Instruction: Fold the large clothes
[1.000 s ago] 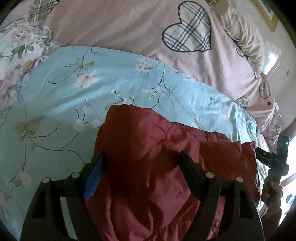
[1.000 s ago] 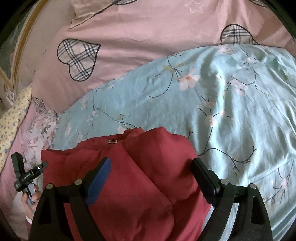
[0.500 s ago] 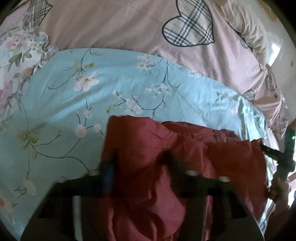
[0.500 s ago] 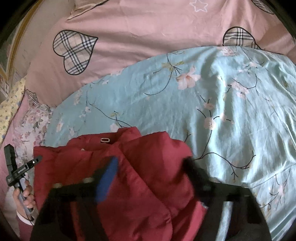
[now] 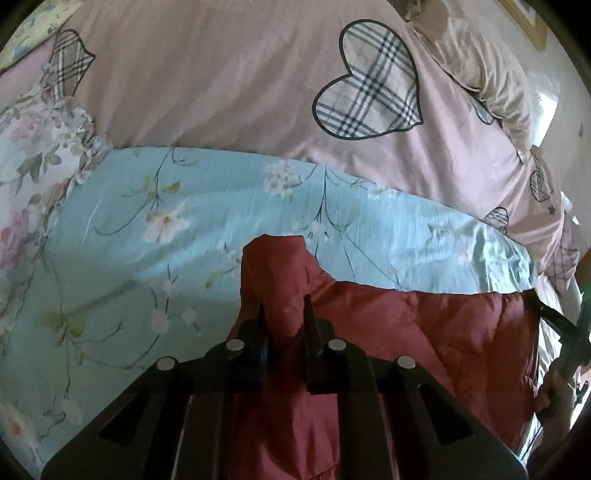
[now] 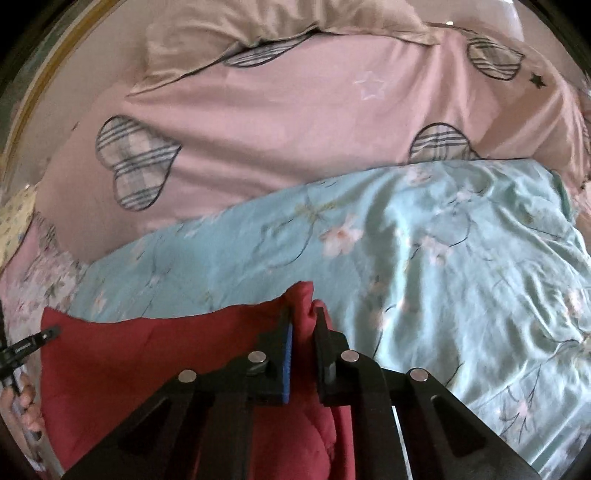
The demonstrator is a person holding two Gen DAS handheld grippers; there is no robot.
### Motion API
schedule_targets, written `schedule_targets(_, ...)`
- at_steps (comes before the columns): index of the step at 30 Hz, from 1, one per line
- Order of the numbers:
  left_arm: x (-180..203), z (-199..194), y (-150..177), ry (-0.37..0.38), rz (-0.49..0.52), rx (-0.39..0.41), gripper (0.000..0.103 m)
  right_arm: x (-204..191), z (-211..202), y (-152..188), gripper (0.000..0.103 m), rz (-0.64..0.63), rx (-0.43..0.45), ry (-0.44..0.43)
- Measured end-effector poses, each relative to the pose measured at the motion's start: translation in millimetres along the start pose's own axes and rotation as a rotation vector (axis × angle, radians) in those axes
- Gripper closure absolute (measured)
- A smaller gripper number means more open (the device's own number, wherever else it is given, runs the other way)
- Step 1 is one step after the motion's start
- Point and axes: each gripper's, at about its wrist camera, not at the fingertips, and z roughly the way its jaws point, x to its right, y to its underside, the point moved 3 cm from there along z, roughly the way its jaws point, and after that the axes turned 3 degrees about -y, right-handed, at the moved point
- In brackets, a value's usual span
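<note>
A dark red padded jacket [image 5: 424, 332] lies on a light blue flowered quilt [image 5: 147, 229] and is stretched between both grippers. My left gripper [image 5: 282, 306] is shut on a bunched corner of the red jacket, which sticks up past the fingertips. In the right wrist view the red jacket [image 6: 155, 354] runs off to the left, and my right gripper [image 6: 303, 314] is shut on its other corner. Each view shows the other gripper and a hand at the frame's edge: the right one [image 5: 557, 332] and the left one [image 6: 26, 347].
The blue quilt [image 6: 461, 266] lies over a pink bedspread [image 5: 240, 74] with plaid hearts. A beige pillow [image 6: 229, 33] sits at the head of the bed. A pale floral cloth [image 5: 33, 155] lies at the left.
Both grippers went from wide open around the jacket to shut on its fabric. Both have lifted a little, and the jacket's top edge is now pulled straight between them.
</note>
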Motion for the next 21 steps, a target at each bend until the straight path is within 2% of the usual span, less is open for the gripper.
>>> schedule_targets(9, -11, 66, 19, -0.039, -0.034, -0.134, 0.092, 19, 49, 20, 0.1, 0.049, -0.104, 0.049)
schedule_targets(21, -5, 80, 26, -0.055, -0.011, -0.165, 0.091, 22, 66, 31, 0.1, 0.037, -0.149, 0.082)
